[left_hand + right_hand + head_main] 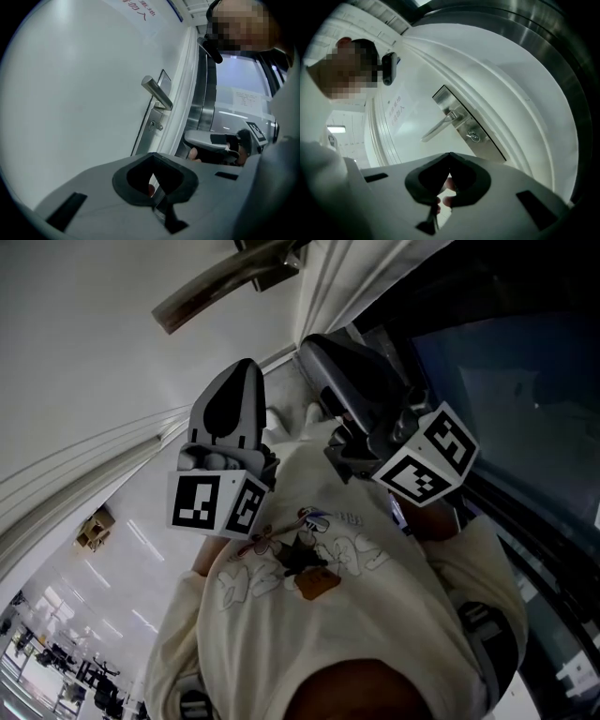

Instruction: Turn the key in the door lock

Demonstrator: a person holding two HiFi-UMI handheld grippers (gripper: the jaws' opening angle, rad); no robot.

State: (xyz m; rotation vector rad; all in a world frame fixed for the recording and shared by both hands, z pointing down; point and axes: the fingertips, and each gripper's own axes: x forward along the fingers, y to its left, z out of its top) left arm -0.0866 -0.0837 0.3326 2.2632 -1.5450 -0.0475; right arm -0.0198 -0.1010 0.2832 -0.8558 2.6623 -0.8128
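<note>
The white door carries a silver lever handle [157, 96] on a long metal plate [480, 136]. Under the handle the key [155, 125] sticks out of the lock cylinder [474, 136]. My left gripper [151, 157] is shut and holds nothing, pointing at the door from a distance. My right gripper [450, 155] is shut too, empty, and stands short of the key without touching it. In the head view, the left gripper [246, 367] and right gripper [314, 345] are side by side below the handle [225, 282]. The right gripper [220, 143] also shows in the left gripper view.
A white moulded door frame [185, 93] and a steel post [206, 93] with a glass panel [243, 93] run along the door's lock side. The person's cream printed shirt [309, 615] fills the lower head view. A notice with red characters [393, 112] hangs on the door.
</note>
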